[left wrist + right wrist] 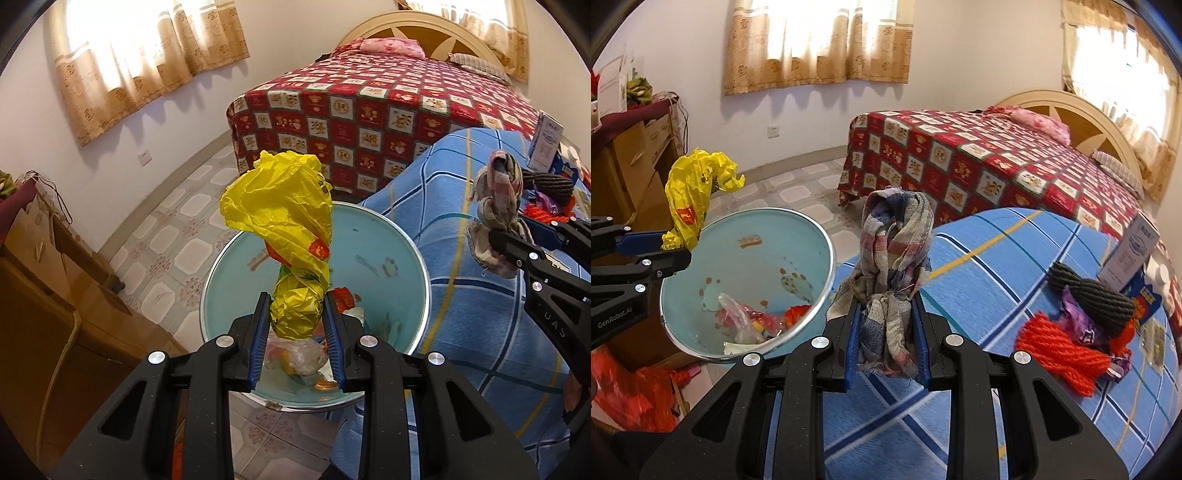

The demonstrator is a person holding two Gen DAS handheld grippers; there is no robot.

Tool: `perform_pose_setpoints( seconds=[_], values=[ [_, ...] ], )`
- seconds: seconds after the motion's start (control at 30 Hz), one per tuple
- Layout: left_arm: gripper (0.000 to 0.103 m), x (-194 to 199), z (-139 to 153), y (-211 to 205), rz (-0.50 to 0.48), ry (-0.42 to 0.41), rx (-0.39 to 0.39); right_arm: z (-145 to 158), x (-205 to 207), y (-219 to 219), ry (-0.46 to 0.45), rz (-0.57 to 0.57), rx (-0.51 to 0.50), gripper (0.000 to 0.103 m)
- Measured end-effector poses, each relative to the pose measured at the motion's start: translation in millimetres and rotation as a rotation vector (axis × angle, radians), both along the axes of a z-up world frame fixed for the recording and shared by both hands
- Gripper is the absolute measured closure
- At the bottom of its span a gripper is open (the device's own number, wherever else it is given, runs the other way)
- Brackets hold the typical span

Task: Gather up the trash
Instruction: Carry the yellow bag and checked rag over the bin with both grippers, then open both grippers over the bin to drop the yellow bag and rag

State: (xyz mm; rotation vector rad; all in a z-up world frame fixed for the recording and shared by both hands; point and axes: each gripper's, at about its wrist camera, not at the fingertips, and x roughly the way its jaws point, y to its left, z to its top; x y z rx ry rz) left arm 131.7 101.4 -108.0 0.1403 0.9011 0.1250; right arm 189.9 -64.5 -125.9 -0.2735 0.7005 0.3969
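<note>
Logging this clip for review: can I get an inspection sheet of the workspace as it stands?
Surface: blue checked blanket beside the bin, partly littered.
Job's things: light blue bin already holds wrappers; yellow bag held over it; plaid rag held beside the rim.
Clutter: red yarn, dark yarn roll, purple wrapper and white box on the blanket; red bag on the floor.
Grippers: left gripper shut on the yellow bag; right gripper shut on the plaid rag.
Cables: cords hang by the cabinet.
Surroundings: bed, curtains, tiled floor.
</note>
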Motion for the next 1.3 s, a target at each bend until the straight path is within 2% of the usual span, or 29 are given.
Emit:
perform_pose_setpoints(
  seconds=[1.3],
  values=[
    [0.071, 1.5, -6.6, 48.5, 0.091, 0.01, -0.034, -0.4, 2.1, 65.7, 0.001, 0.141, -0.034, 0.077]
  ],
)
